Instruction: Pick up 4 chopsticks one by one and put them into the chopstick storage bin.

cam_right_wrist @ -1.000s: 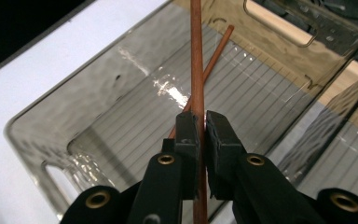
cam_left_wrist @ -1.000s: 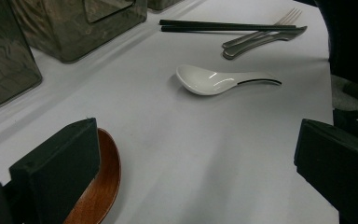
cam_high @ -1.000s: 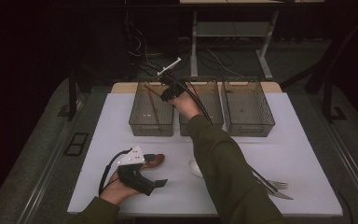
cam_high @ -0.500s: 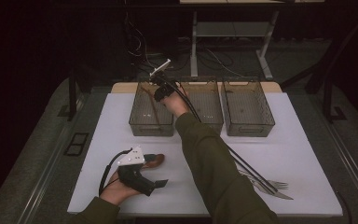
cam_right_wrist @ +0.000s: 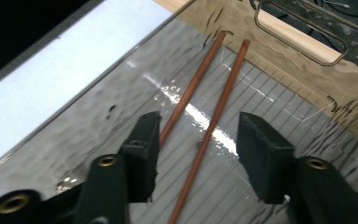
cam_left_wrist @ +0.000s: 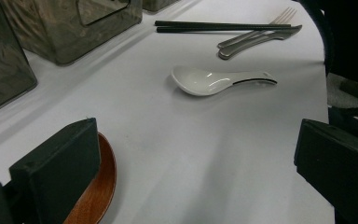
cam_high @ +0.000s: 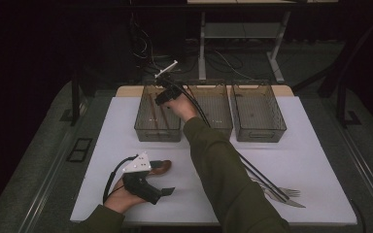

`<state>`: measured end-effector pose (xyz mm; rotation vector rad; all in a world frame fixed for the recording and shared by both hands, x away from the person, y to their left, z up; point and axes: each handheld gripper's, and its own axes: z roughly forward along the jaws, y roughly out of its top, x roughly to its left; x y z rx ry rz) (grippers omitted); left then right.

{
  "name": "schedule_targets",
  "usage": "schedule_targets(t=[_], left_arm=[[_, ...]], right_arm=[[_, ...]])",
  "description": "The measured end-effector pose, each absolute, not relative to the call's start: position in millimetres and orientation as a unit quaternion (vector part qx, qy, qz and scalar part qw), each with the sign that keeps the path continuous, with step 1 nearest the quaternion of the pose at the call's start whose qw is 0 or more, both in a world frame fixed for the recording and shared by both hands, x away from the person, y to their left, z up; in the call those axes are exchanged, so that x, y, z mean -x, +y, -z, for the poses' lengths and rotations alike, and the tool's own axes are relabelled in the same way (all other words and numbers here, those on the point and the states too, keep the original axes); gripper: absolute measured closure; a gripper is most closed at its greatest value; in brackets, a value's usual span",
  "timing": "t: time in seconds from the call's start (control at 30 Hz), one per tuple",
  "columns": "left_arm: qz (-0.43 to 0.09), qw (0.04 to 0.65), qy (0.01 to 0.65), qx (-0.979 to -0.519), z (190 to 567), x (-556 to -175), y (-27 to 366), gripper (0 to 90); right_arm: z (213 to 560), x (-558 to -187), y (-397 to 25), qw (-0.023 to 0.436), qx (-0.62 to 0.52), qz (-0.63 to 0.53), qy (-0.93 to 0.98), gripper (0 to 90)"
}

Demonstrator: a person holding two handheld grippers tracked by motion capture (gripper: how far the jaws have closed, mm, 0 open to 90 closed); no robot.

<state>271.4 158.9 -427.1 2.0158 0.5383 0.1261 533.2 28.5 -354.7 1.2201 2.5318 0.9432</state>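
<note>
Right gripper [cam_right_wrist: 198,154] hangs with jaws spread over the left bin [cam_high: 148,131], upper middle of the high view, where two brown chopsticks [cam_right_wrist: 207,100] lie side by side on its ribbed floor. Sorting looks underway; that pair seems just dropped. Left gripper [cam_left_wrist: 191,186], jaws wide apart at lower left, rests beside a wooden spoon [cam_left_wrist: 98,186]. Next, likely the white spoon [cam_left_wrist: 214,81].

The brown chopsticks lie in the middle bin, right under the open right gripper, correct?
Not quite: the brown chopsticks lie in the leftmost bin, not the middle one, as the high view shows. They do lie right under the open right gripper.
</note>
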Motion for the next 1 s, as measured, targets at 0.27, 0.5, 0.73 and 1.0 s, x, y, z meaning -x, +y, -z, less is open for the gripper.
schedule_targets(t=[0.27, 0.5, 0.73, 1.0], left_arm=[[-0.053, 0.499, 0.224, -0.835, 428, -271, 159, 0.0], [-0.052, 0.498, 0.229, -0.835, 428, -271, 159, 0.0], [-0.052, 0.498, 0.232, -0.834, 429, -272, 158, 0.0], [-0.051, 0.493, 0.229, -0.838, 429, -272, 159, 0.0]], right_arm=[[338, -518, 5, 0.090, -0.391, -0.346, 0.848, 42.8], [331, -499, -23, 0.070, -0.373, -0.375, 0.846, 36.7], [325, -483, -46, 0.056, -0.360, -0.394, 0.843, 31.6], [318, -463, -75, 0.058, -0.358, -0.418, 0.833, 28.8]])
